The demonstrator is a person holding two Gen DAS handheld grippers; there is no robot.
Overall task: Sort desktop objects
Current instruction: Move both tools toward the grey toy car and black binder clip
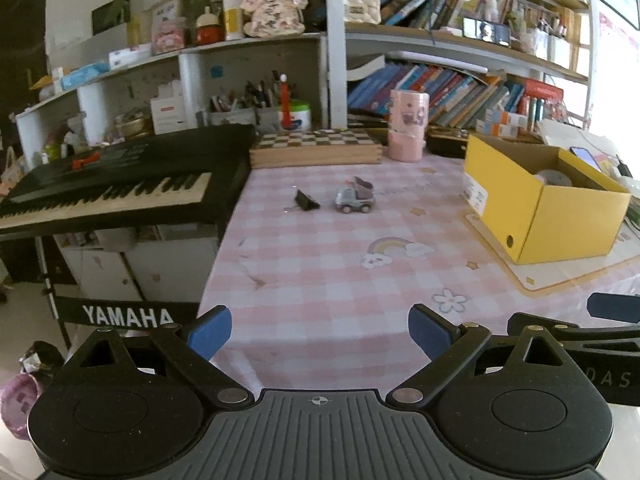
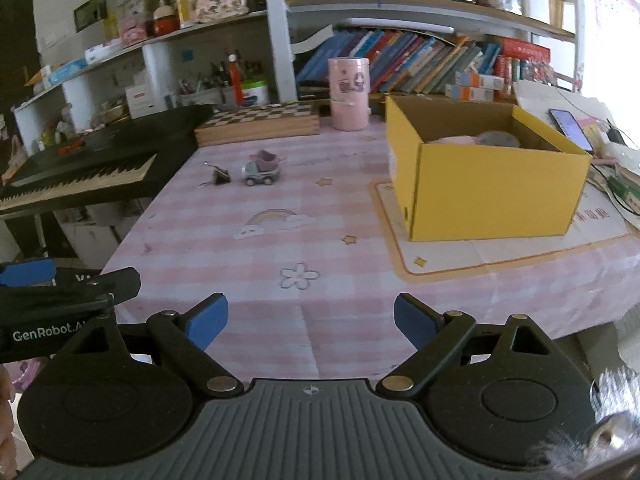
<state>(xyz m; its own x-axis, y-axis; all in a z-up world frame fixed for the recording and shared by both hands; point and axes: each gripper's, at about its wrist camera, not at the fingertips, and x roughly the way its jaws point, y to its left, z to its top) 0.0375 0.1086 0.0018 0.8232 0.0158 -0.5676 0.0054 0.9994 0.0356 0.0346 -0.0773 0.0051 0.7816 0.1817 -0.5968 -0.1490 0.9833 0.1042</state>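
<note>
On the pink checked tablecloth [image 1: 320, 264]: one toy truck [image 1: 354, 200], centre frame; one black binder clip [image 1: 306, 201] just left of it; one open yellow box [image 1: 540, 204], right; one chessboard box [image 1: 316, 146]; two stacked pink canisters [image 1: 408, 124]. One keyboard [image 1: 120, 184], left. Two grippers, left gripper [image 1: 320, 334] and right gripper [image 2: 310, 324].

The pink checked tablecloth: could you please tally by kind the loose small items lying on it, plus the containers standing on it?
Toy truck: 1
Black binder clip: 1
Yellow cardboard box: 1
Pink cylindrical container: 1
Wooden chessboard box: 1
Total: 5
</note>
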